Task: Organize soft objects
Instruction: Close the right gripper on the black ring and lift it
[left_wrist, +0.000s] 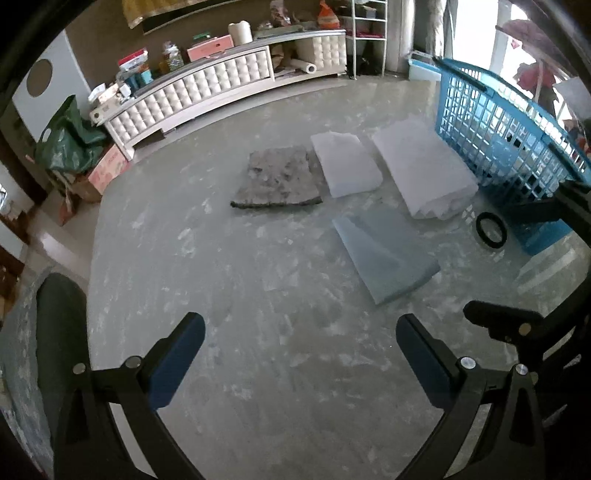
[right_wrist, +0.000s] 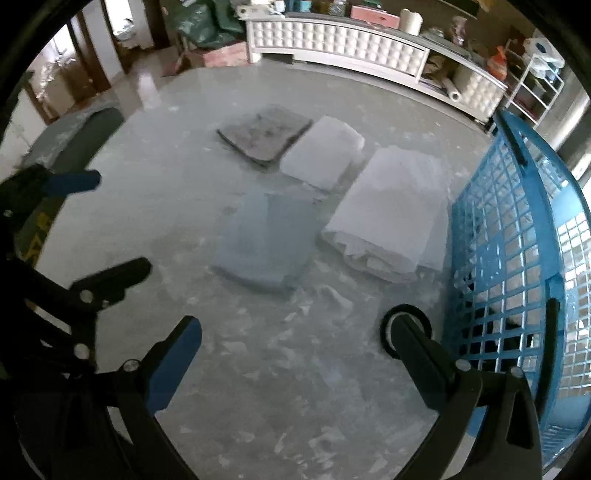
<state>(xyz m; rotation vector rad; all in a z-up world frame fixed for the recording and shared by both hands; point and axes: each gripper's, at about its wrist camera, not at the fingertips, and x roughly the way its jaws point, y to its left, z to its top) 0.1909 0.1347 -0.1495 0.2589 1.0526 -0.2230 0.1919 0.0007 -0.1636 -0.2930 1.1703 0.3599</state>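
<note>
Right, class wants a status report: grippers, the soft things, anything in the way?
Left gripper open, empty. Right gripper open, empty. Four folded cloths on floor beside blue basket, untouched. Black ring lies near basket.

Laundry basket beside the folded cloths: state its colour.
The basket is blue, with a grid of openings; the right wrist view shows it best.

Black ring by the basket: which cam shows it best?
Left wrist. There the black ring lies whole and unobstructed on the floor beside the blue basket. In the right wrist view the ring is closer but partly hidden behind a finger of the right gripper.
</note>
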